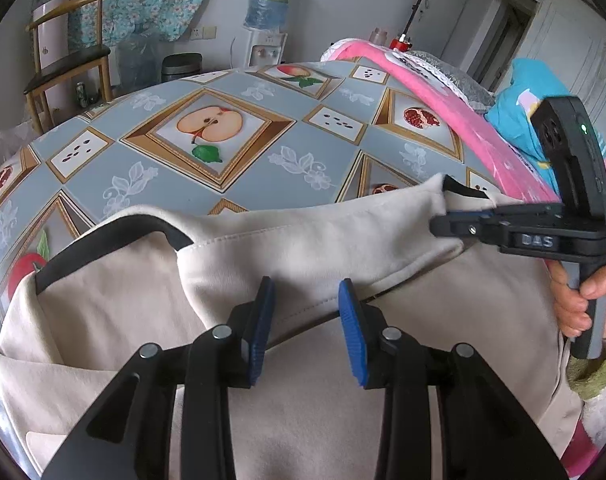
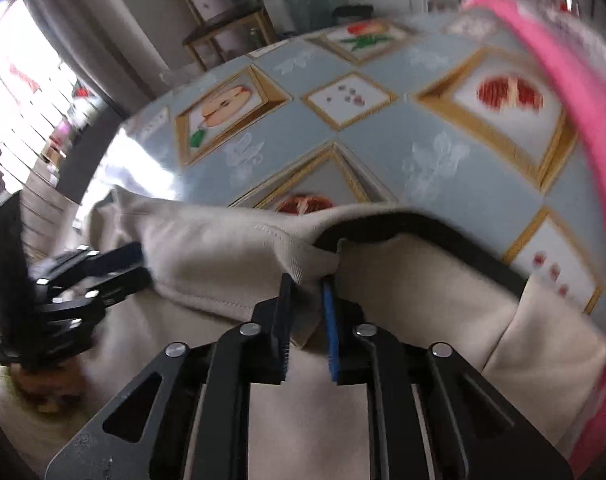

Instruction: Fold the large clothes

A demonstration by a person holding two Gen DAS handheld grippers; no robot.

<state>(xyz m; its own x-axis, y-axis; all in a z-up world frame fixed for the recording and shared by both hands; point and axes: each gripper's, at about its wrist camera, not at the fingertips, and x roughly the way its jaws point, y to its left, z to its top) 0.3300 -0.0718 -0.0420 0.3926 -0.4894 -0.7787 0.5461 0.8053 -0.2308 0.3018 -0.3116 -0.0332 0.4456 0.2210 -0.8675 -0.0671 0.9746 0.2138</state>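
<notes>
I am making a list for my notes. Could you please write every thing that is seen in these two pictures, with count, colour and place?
garment: one, beige with black trim, on the near part of the table.
tablecloth: one, grey-blue with fruit pictures, covers the table.
pink cloth: one, pink, at the table's right edge.
blue cloth: one, bright blue, behind the pink cloth.
chair: one, wooden, dark seat, far left.
water dispenser: one, white with blue bottle, by the wall.
bin: one, dark, left of the dispenser.
left gripper: black, blue pads, open over the garment.
right gripper: black, shut on a garment fold.
hand: holds the right gripper's handle.
</notes>
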